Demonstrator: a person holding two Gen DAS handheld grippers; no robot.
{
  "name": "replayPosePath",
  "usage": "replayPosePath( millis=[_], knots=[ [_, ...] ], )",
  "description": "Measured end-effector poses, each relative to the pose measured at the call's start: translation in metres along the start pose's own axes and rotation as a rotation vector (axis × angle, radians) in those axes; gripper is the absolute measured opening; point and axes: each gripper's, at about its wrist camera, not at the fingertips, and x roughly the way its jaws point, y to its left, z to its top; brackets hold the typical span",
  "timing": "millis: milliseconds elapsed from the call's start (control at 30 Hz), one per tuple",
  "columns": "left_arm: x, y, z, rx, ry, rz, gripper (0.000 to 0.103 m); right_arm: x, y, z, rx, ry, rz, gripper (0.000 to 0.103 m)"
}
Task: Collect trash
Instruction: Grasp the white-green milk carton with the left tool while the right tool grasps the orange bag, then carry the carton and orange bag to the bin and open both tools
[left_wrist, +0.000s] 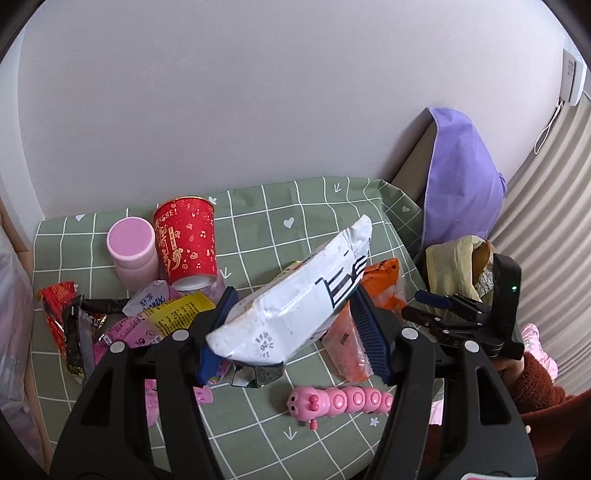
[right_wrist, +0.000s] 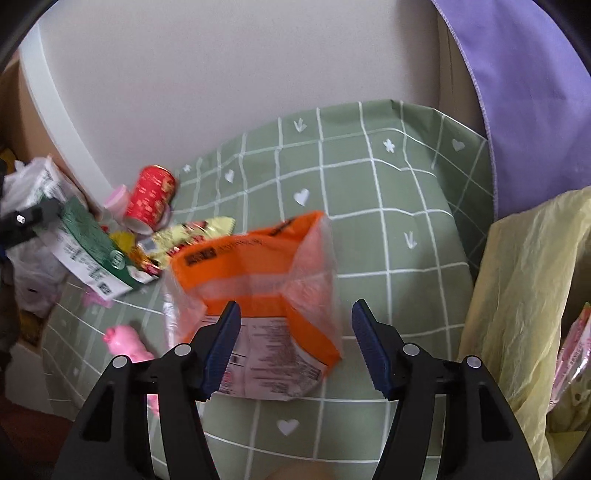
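At nine o'clock the wrapper pile waits on the green cloth. The left gripper grasps the white packet, lifted tilted — likely for carrying rightward. The right gripper, jaws spread and released, hovers over the orange bag, seemingly lining up a grab — the yellow trash bag gapes at three o'clock.

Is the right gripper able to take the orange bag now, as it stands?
Probably yes. The right gripper is open, the orange bag lies right ahead between its fingers, and nothing covers it on the green tablecloth.
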Motion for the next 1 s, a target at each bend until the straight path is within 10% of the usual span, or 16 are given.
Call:
replayPosePath(
  millis=[133, 300, 1000],
  knots=[
    [-0.002, 0.0, -0.002, -0.001, 0.007, 0.001, 0.059, 0.016, -0.005, -0.003, 0.007, -0.007, 0.029, 0.056],
    [-0.005, -0.001, -0.004, 0.011, 0.017, 0.016, 0.059, 0.036, 0.001, -0.002, -0.008, 0.034, 0.078, 0.017],
    [-0.041, -0.058, 0.044, 0.176, -0.169, -0.007, 0.058, -0.096, 0.023, 0.025, -0.058, -0.269, -0.104, 0.015]
  ],
)
